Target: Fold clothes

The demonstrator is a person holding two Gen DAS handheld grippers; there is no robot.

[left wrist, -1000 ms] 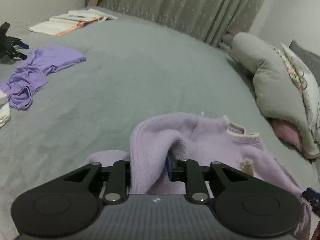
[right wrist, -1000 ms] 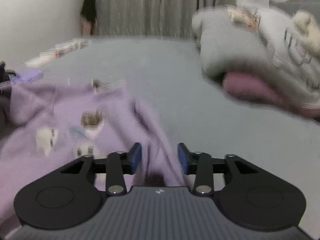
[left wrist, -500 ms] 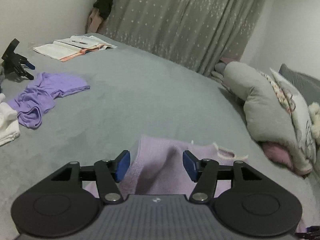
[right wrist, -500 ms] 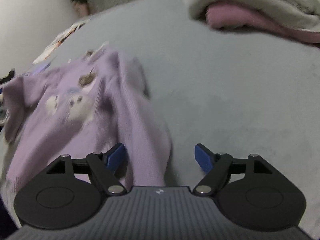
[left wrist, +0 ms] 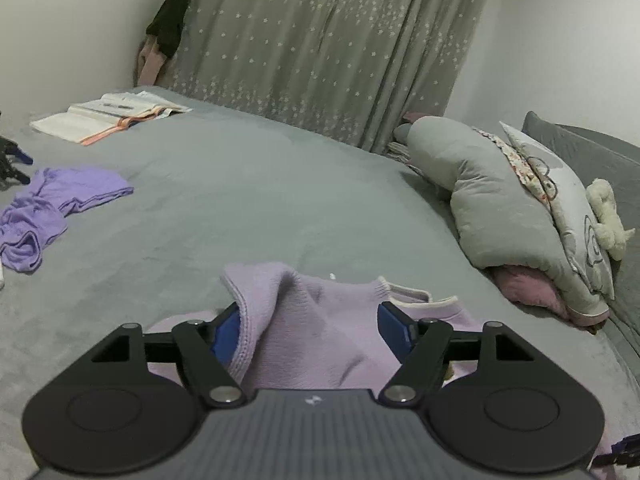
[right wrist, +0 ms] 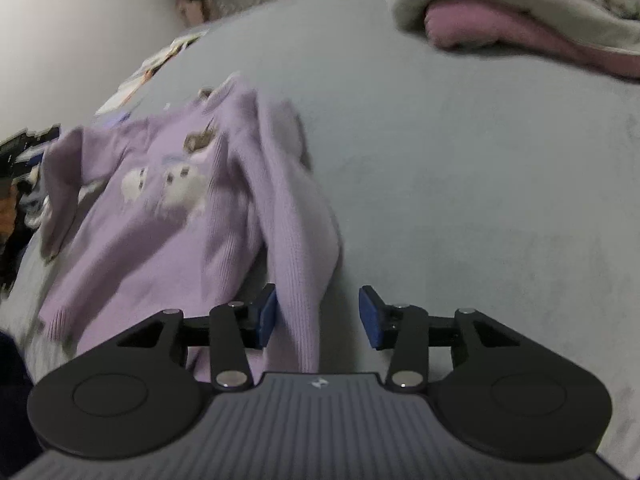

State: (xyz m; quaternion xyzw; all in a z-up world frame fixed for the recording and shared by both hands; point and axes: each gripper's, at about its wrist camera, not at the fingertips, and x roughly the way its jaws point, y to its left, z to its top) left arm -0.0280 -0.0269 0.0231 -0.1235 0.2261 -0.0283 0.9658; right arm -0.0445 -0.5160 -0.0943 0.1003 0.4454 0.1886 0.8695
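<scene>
A lilac knit sweater (left wrist: 320,320) with a cream collar lies on the grey bed (left wrist: 260,200). Its front carries a fuzzy white animal patch (right wrist: 180,188). My left gripper (left wrist: 310,334) stands wide over a bunched-up fold of the sweater near the shoulder. Its jaws are opening; fabric lies between them, brushing the left pad (left wrist: 226,334) only. My right gripper (right wrist: 318,316) points down at the sweater's right sleeve (right wrist: 300,264). Its jaws are closing with the sleeve between them, but the right pad (right wrist: 370,318) is still clear of the cloth.
A crumpled purple T-shirt (left wrist: 60,196) lies at the left of the bed, an open book (left wrist: 108,116) behind it. A grey duvet and pillows (left wrist: 500,208), a pink blanket (right wrist: 500,36) and a white plush toy (left wrist: 608,216) pile up at the right. A curtain (left wrist: 320,60) hangs behind.
The left gripper let go of the sweater fold and spread wide, tipping up a little. The right gripper dropped toward the right sleeve, opened wide, then began narrowing around it.
</scene>
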